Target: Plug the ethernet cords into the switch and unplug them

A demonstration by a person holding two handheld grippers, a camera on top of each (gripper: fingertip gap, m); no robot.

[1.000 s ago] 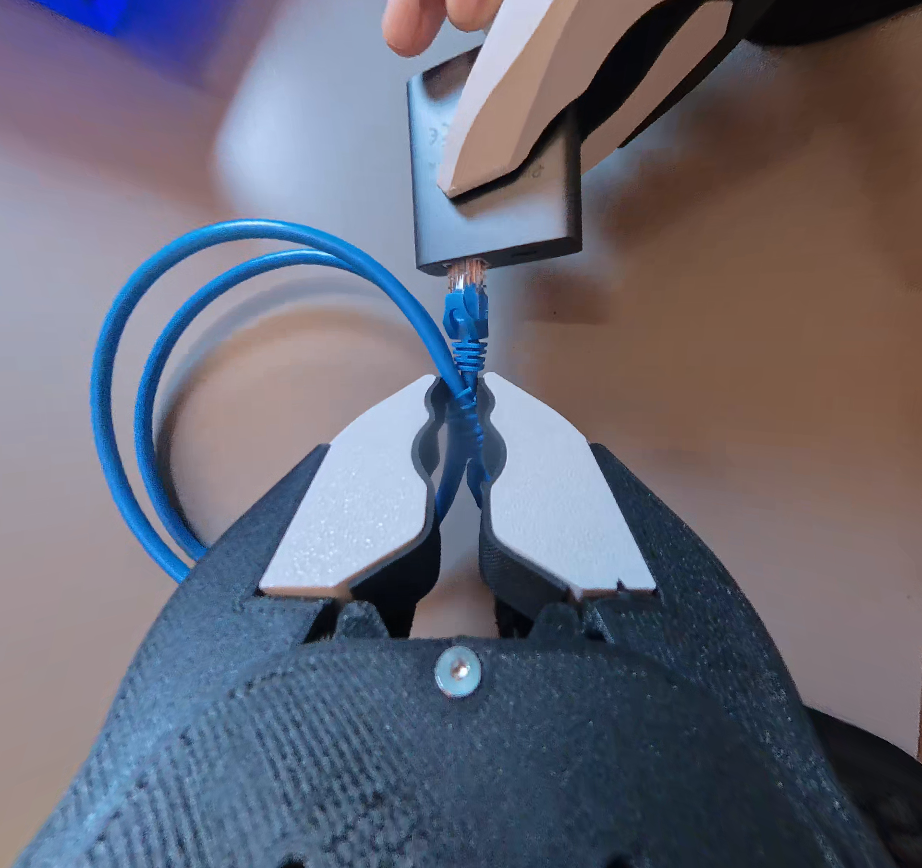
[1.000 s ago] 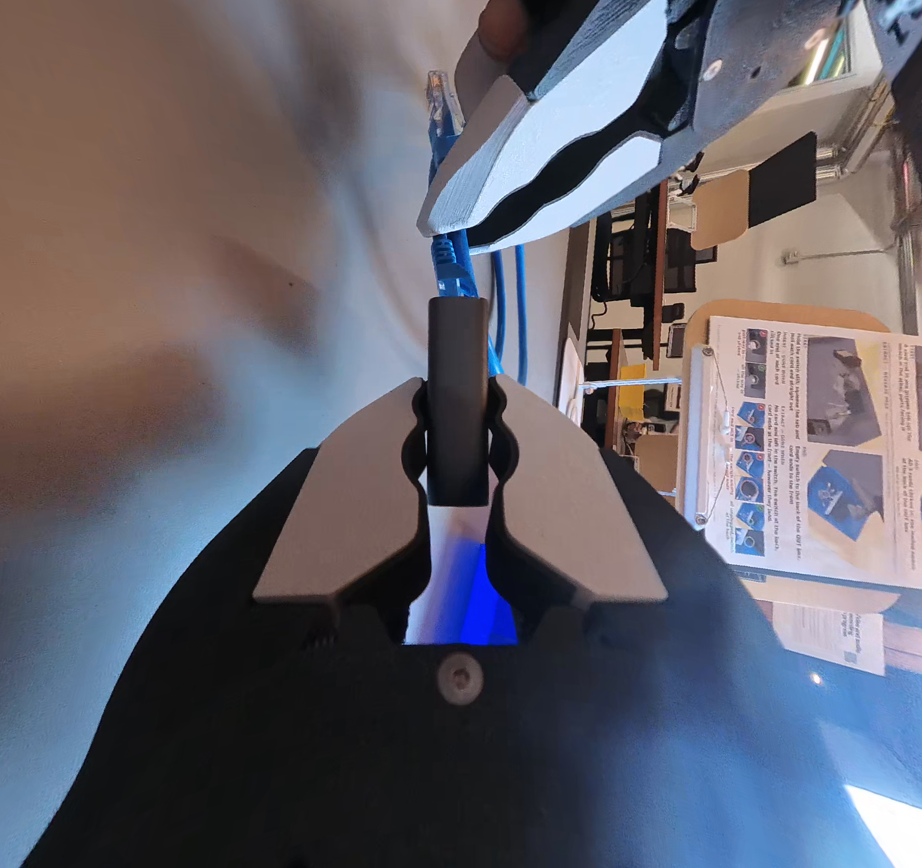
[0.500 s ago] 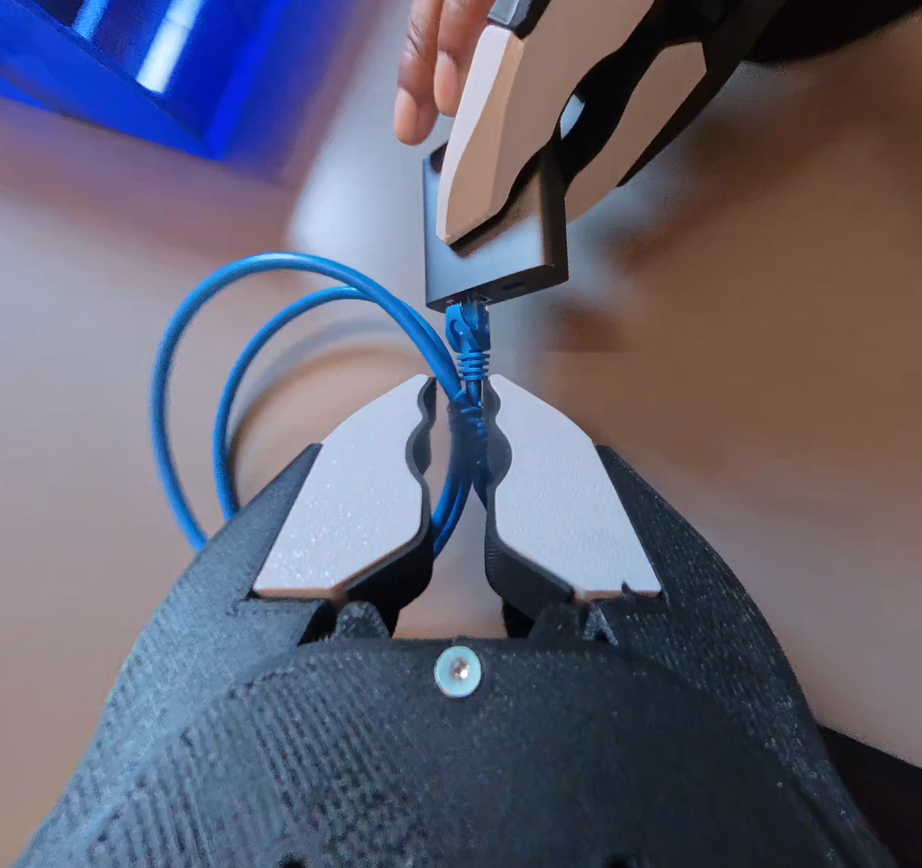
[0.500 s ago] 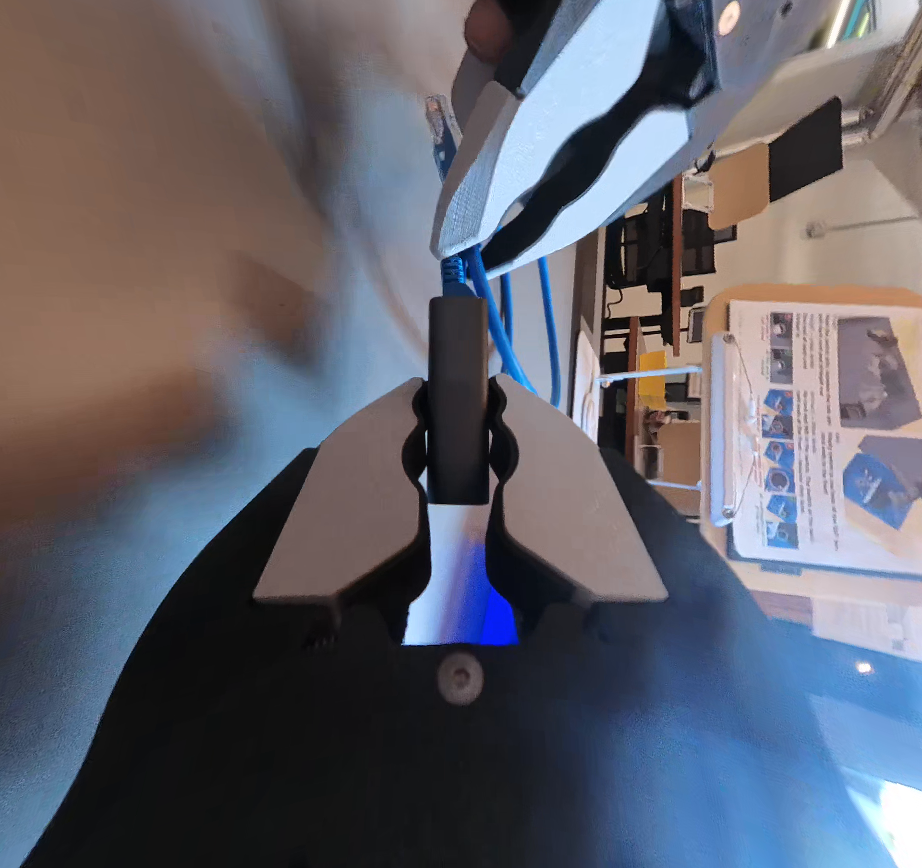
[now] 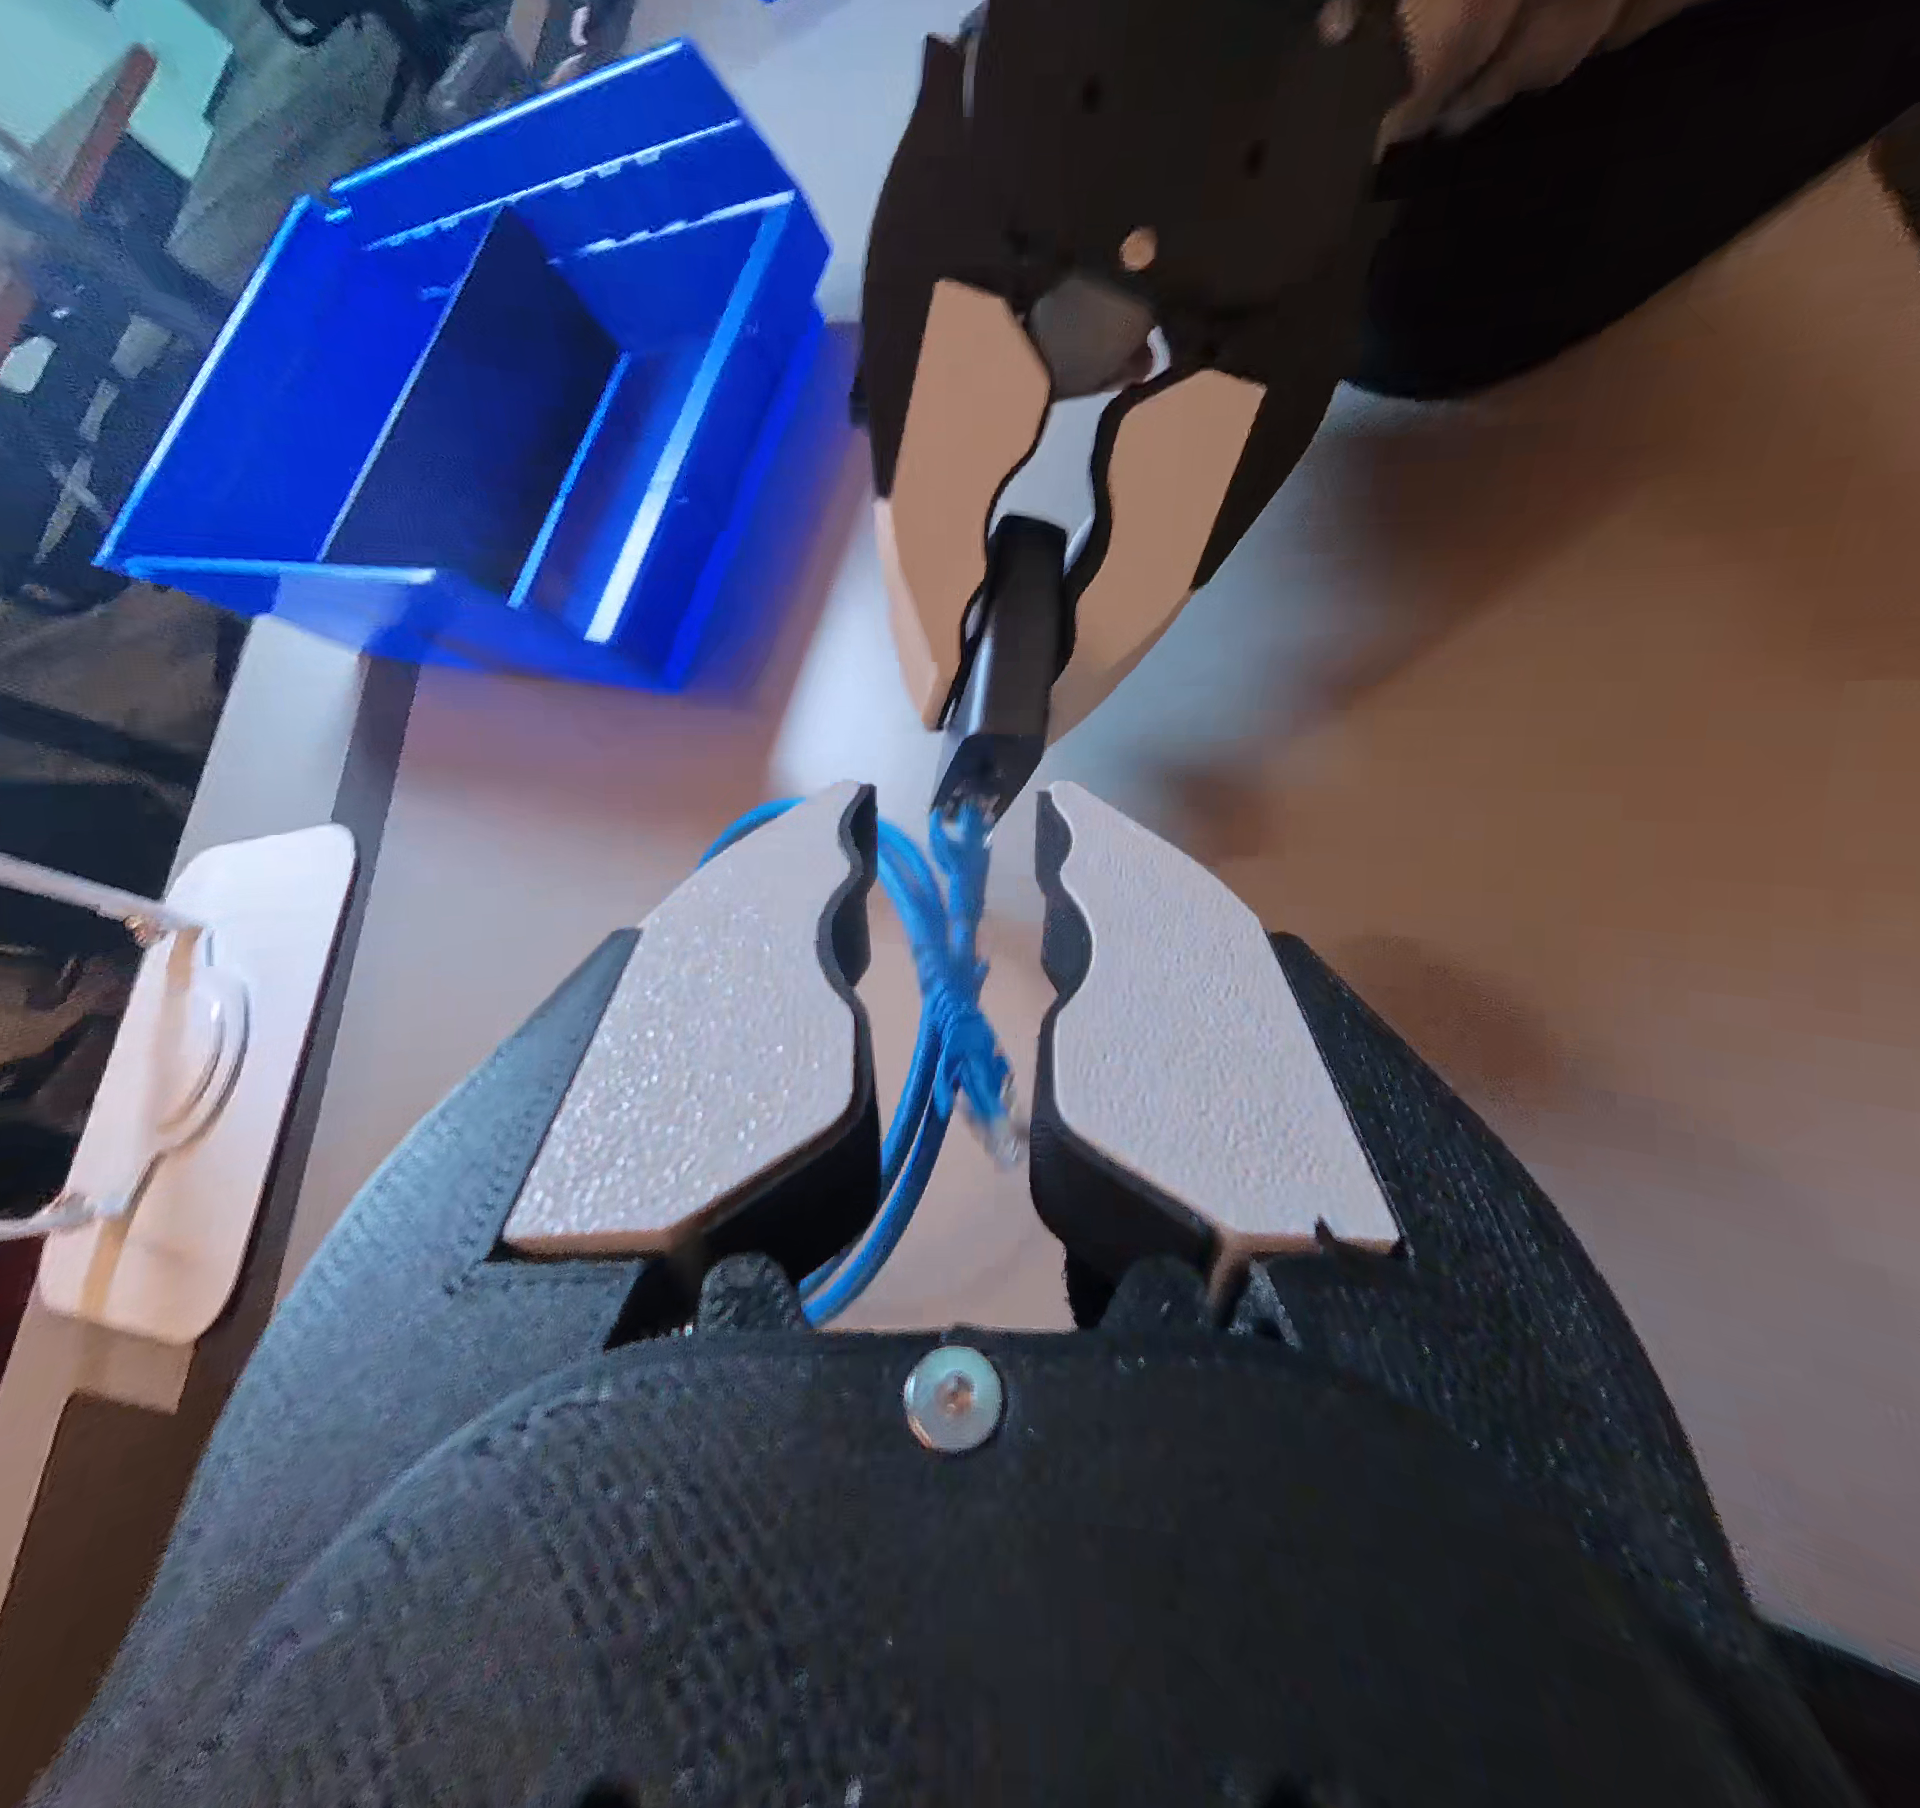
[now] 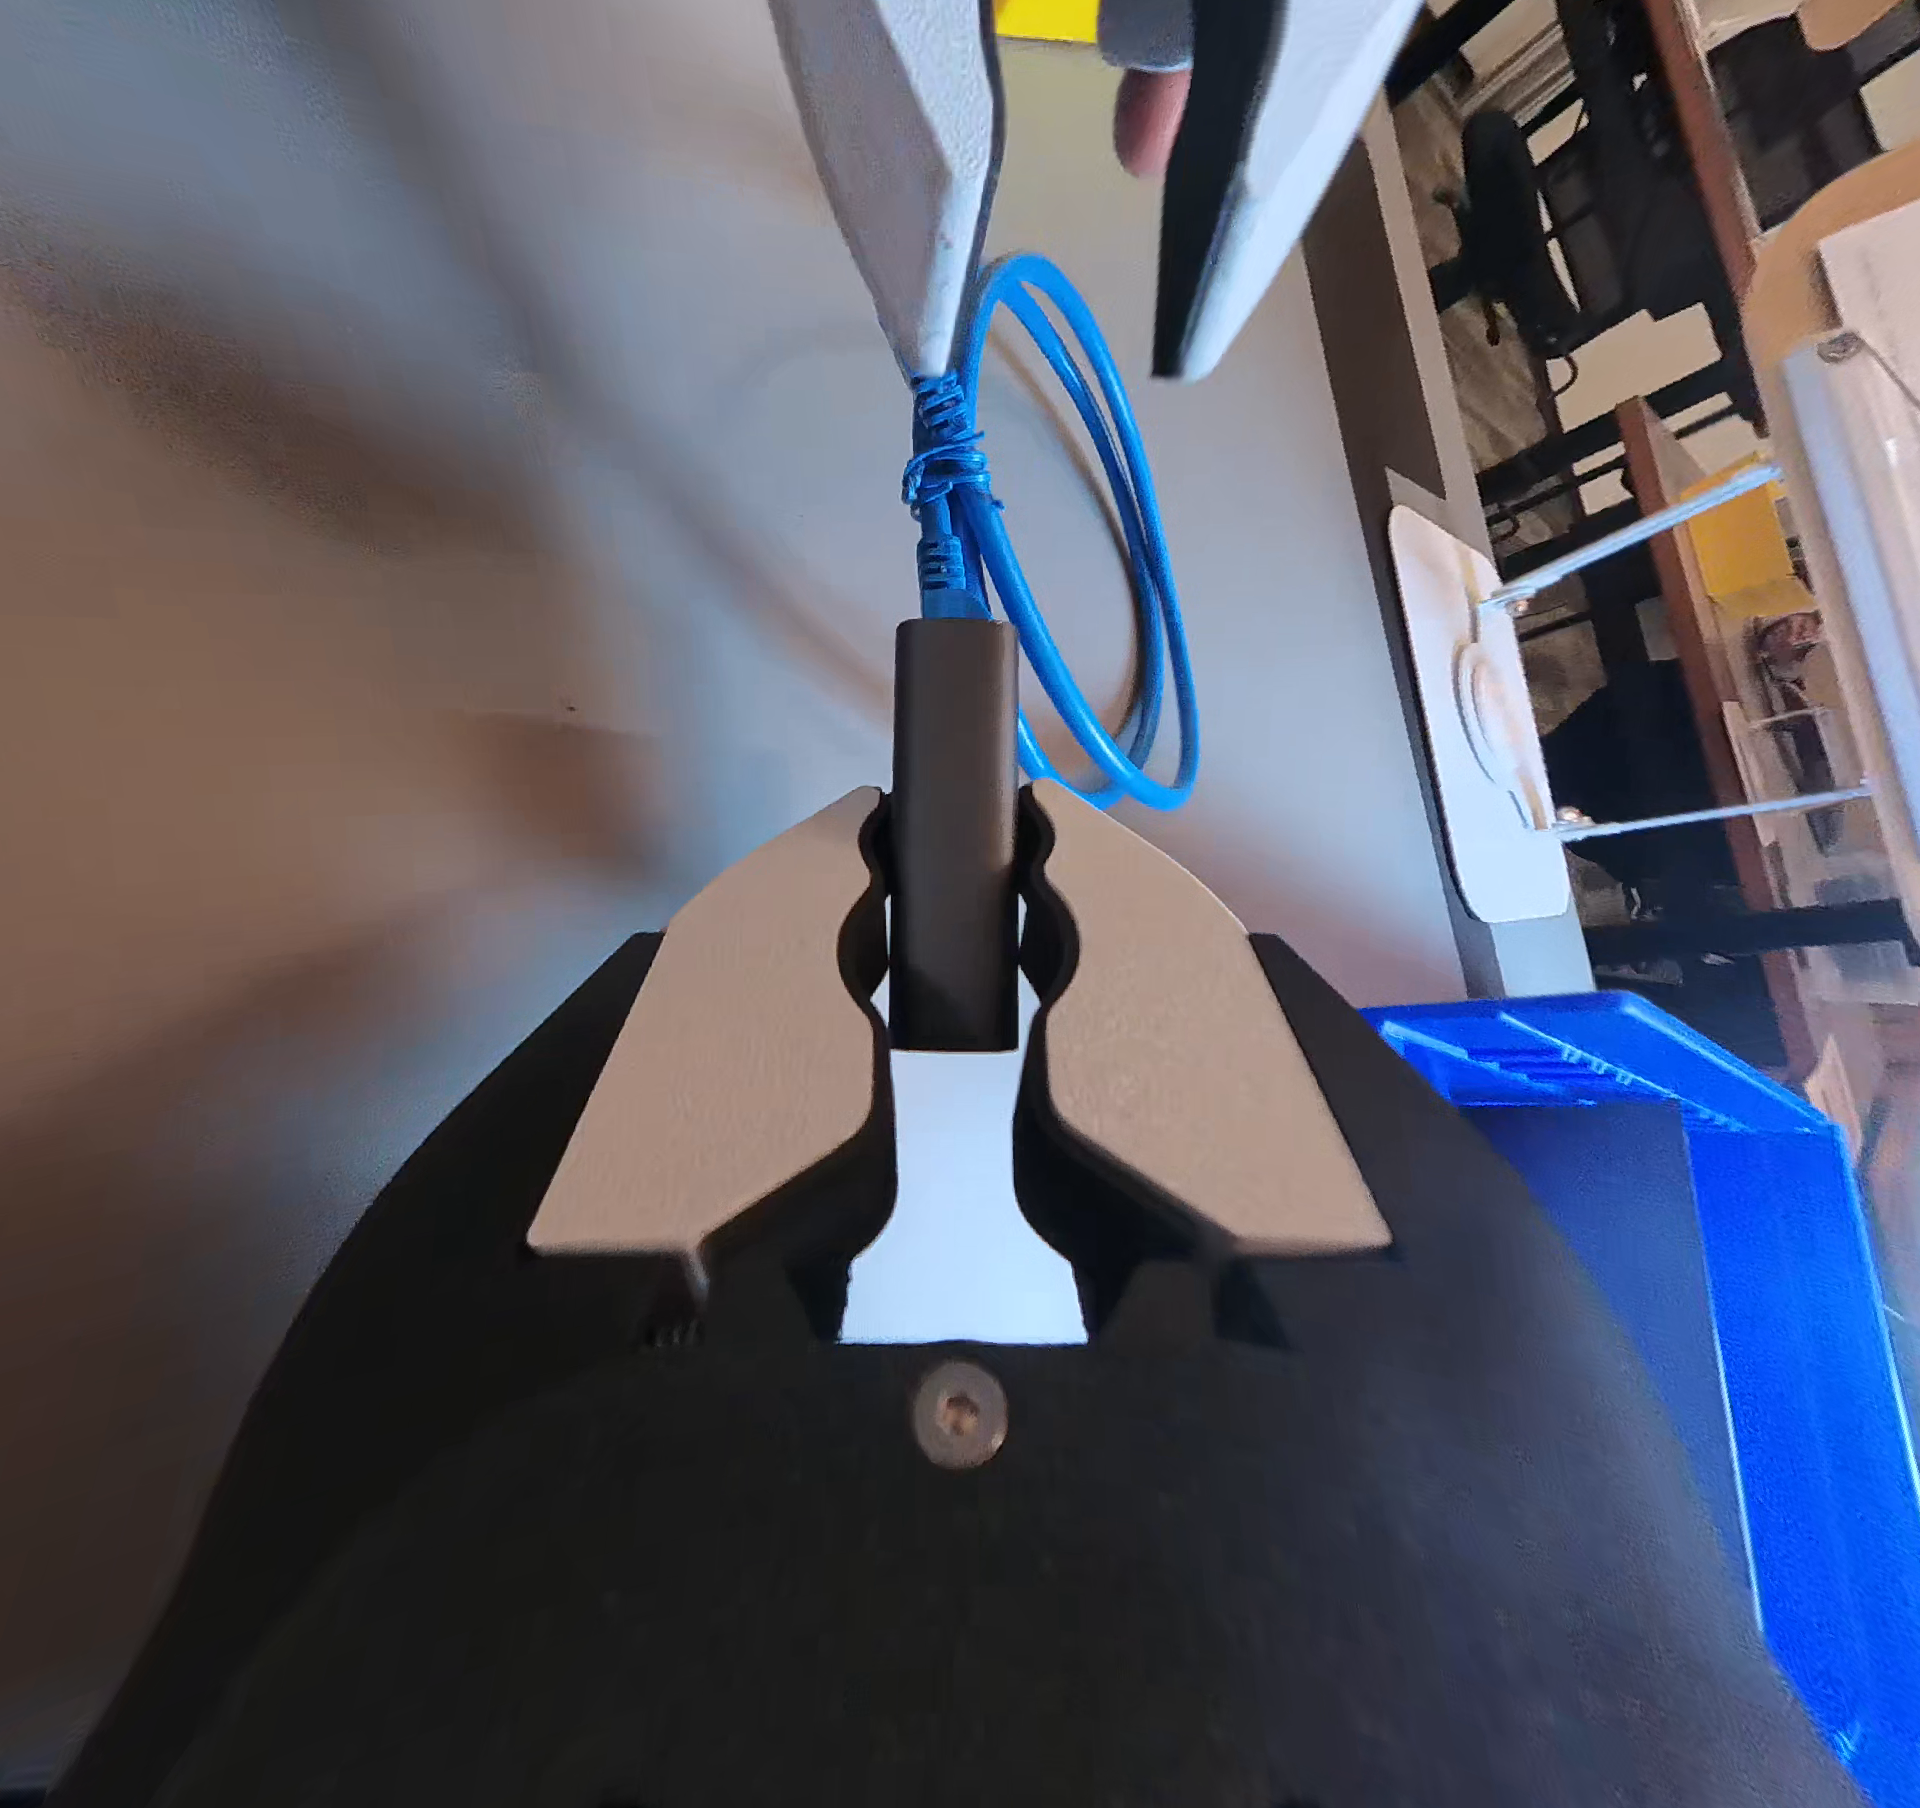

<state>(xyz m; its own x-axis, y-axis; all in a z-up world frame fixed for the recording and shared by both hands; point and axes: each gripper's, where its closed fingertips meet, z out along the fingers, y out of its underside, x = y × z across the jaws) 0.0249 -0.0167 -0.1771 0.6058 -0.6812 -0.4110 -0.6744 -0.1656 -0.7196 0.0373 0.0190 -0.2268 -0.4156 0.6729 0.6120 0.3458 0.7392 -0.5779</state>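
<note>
The right gripper (image 6: 954, 802) is clamped on the dark, slim switch (image 6: 954, 823), which stands out past its fingertips toward twelve o'clock in the right wrist view. One plug of the blue ethernet cord (image 6: 1101, 553) sits in the switch's far end, and the rest of the cord coils in two loops toward two o'clock, bound with a twist of its own wire just above the plug. The left gripper (image 5: 954, 808) has its jaws spread apart with nothing clamped between them; in the left wrist view the cord hangs loosely in the gap, its free plug (image 5: 987, 1093) dangling near the centre, whether touching a pad I cannot tell. At twelve o'clock of that view the right gripper (image 5: 1023, 657) points down with the switch (image 5: 1013, 646) between its fingers. Below lies a pale tabletop (image 5: 1507, 823), smooth and blurred by motion. A blue plastic bin (image 5: 468, 387) with inner dividers stands at ten o'clock, and a white, rounded plate (image 5: 197, 1062) carrying a clear holder lies at the table edge at nine o'clock. In the right wrist view dark shelving and furniture (image 6: 1621, 200) fill the room at two o'clock, and the bin (image 6: 1766, 1343) sits at four o'clock.
</note>
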